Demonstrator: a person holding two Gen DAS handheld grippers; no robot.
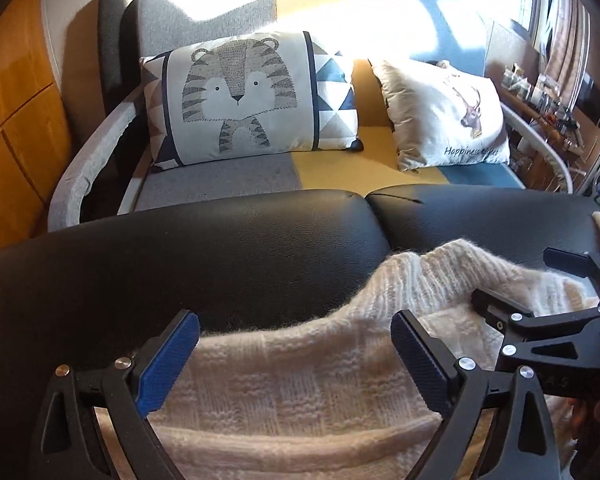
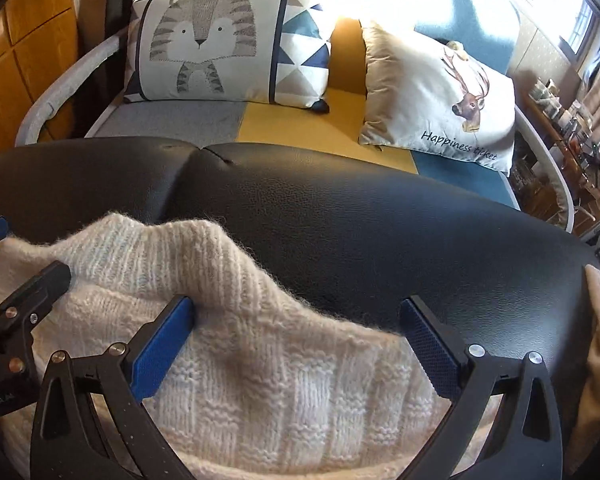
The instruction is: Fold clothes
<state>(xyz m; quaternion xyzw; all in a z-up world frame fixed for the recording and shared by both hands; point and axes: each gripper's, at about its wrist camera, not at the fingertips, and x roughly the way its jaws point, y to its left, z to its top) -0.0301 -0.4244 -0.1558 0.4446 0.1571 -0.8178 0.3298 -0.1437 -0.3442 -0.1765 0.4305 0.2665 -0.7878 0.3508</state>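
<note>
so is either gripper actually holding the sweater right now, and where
Nothing is held. The left gripper and the right gripper are both open, fingers spread over the cream sweater near its top edge, on either side of the collar.

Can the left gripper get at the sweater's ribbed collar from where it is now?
Probably yes. The left gripper is open over the sweater, and the collar lies just ahead, though the right gripper crowds it.

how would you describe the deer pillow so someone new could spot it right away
Behind the black leather bench stands a sofa with grey, yellow and blue panels. The deer pillow leans at its blue end: cream, with a stag's head and the words "Happiness ticket", unlike the tiger pillow beside it.
</note>
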